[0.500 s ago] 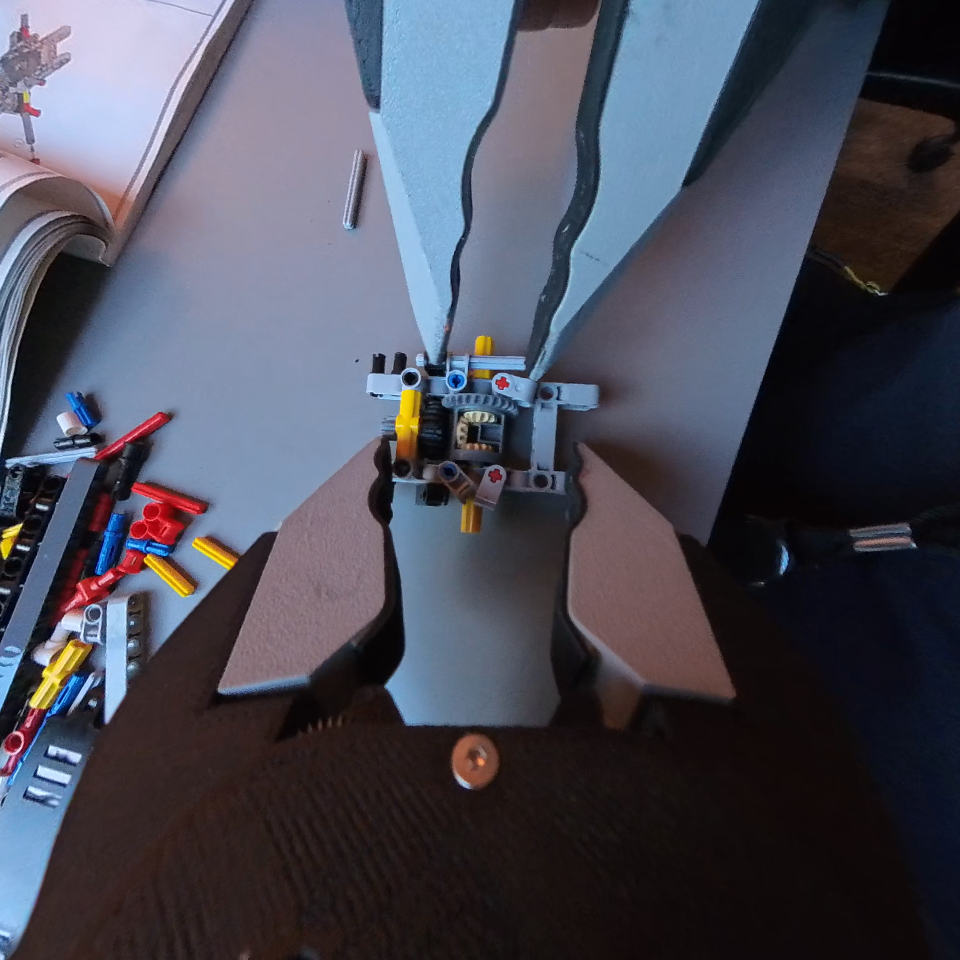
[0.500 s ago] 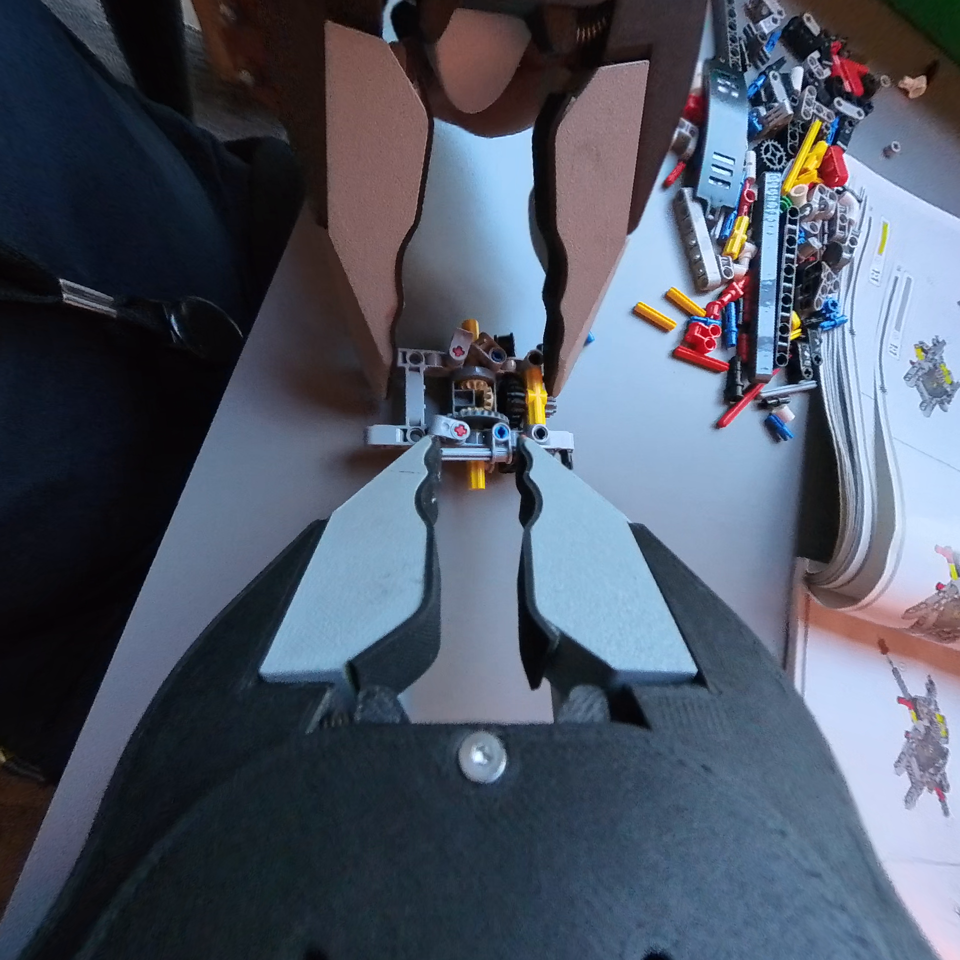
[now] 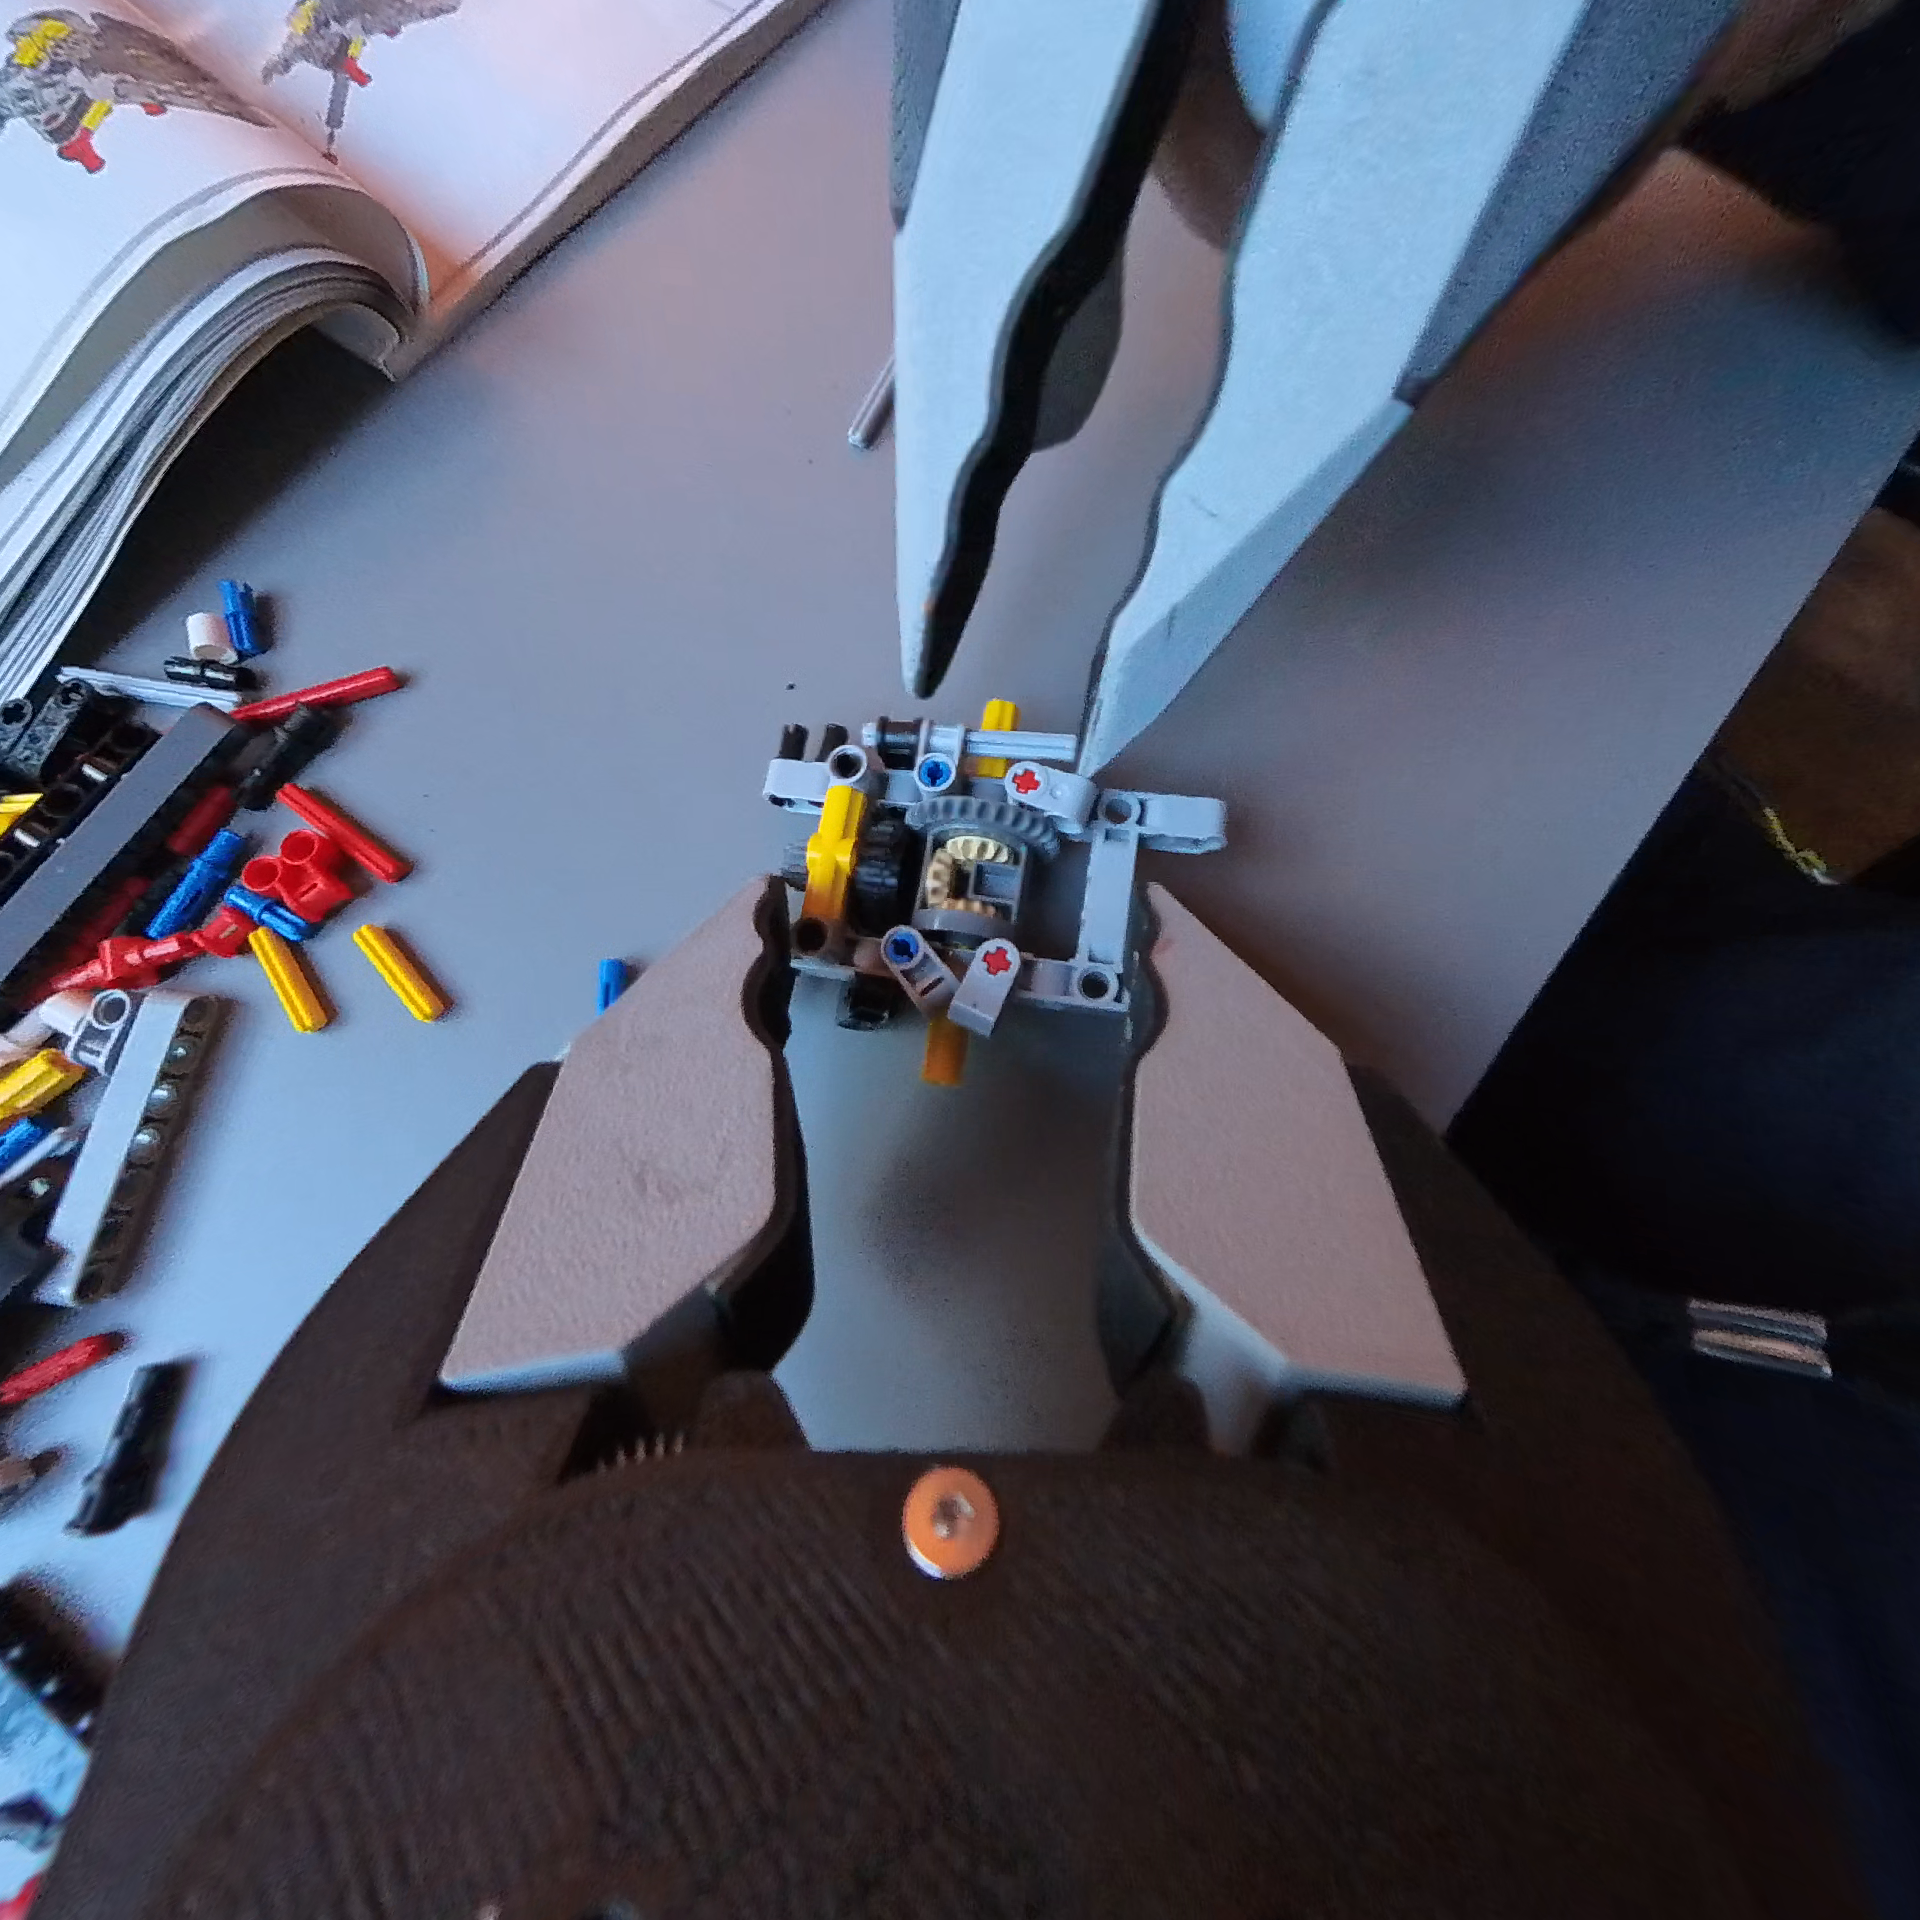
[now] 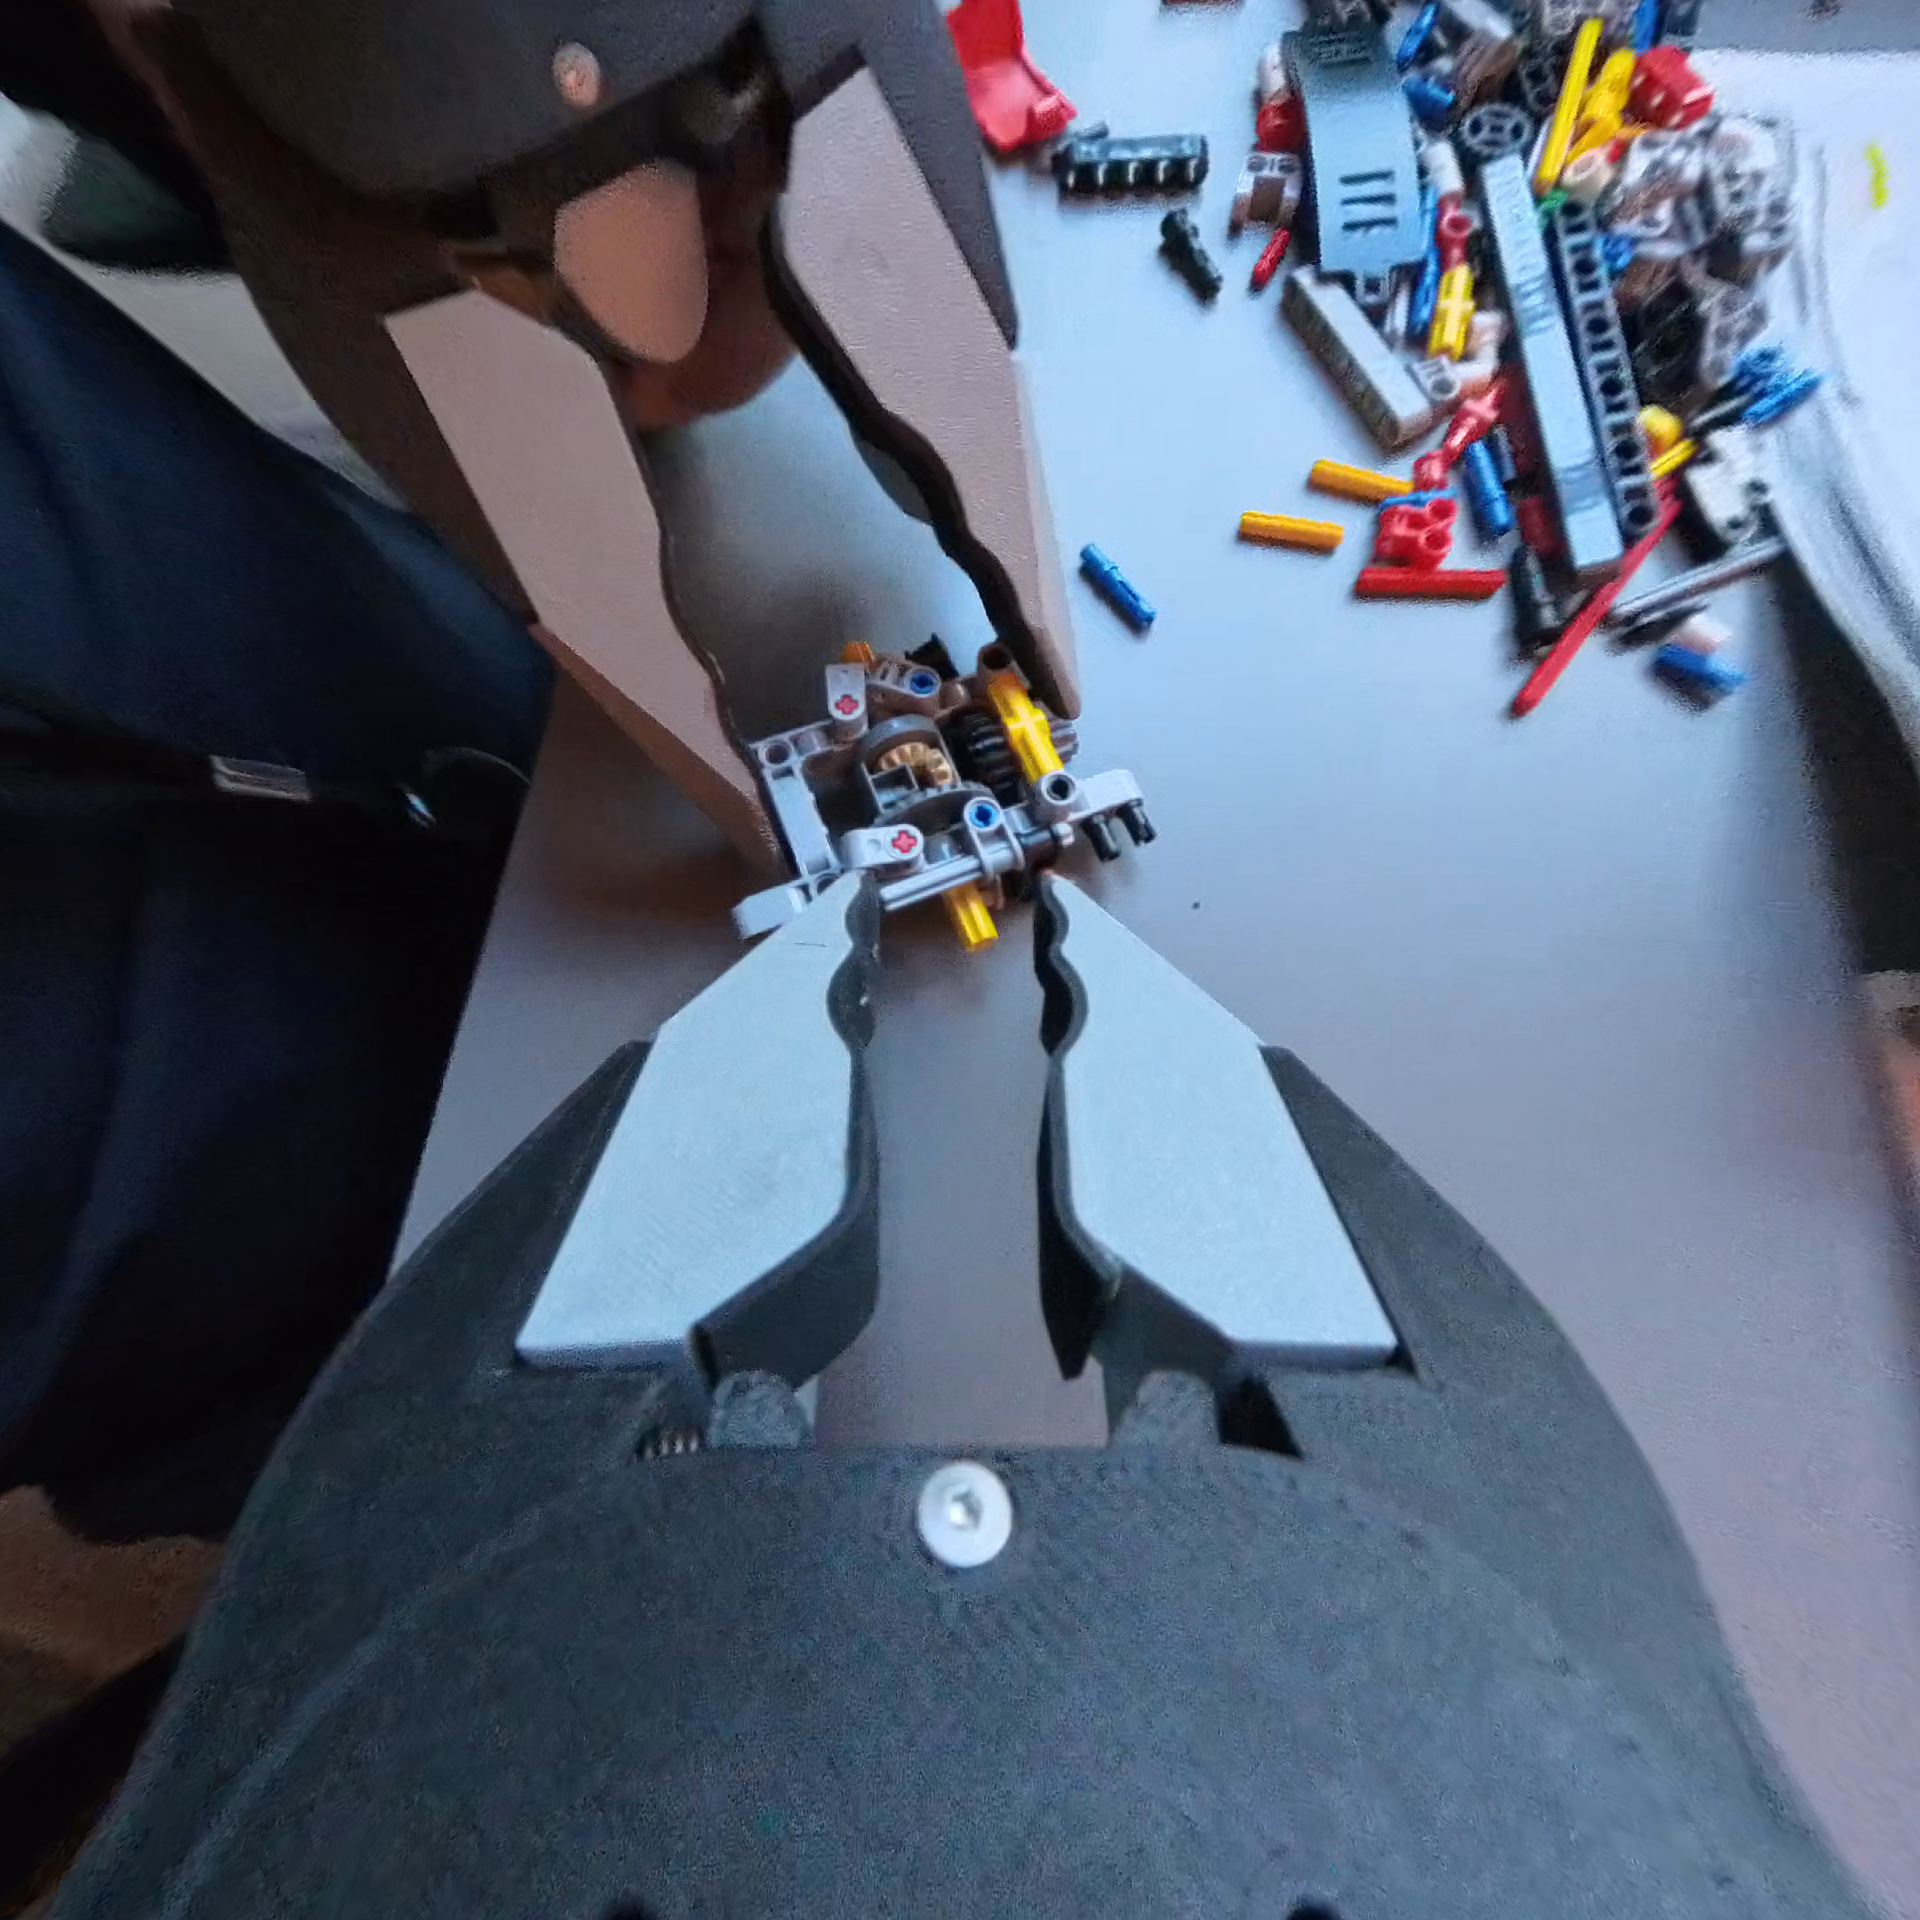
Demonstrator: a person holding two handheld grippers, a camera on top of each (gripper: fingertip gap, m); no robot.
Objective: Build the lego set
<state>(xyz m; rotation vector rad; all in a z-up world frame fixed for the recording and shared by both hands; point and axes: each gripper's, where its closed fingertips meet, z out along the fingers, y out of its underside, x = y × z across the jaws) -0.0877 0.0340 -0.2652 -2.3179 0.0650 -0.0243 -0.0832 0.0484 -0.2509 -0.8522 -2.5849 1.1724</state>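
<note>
A small building-brick gear assembly (image 3: pixel 966 862) with a grey frame, gears and yellow axles lies on the grey table (image 3: pixel 623 520) near its edge. My left gripper (image 3: pixel 958 914), with brown fingers, straddles it. One pad presses the yellow-and-brown side and the other presses the grey frame, as the right wrist view (image 4: pixel 902 753) also shows. My right gripper (image 4: pixel 948 894), with grey fingers, stands at the far side of the assembly (image 4: pixel 935 790), jaws apart. A yellow axle pokes between its tips untouched. In the left wrist view (image 3: pixel 1008 717) one grey tip meets the grey axle's end and the other hangs clear.
A pile of loose bricks, beams and pins (image 3: pixel 156 883) lies to one side, also seen in the right wrist view (image 4: pixel 1538 364). An open instruction booklet (image 3: pixel 208 208) lies beyond. A loose blue pin (image 4: pixel 1117 587) and a grey axle (image 3: pixel 871 410) lie nearby. The table edge (image 3: pixel 1558 935) and a person's dark clothing (image 4: pixel 208 831) are close. The grippers are tip to tip, or close to it.
My left gripper's fingers have narrowed onto the assembly. The assembly now sits turned relative to my right gripper, and one grey tip that was against it now stands clear.
</note>
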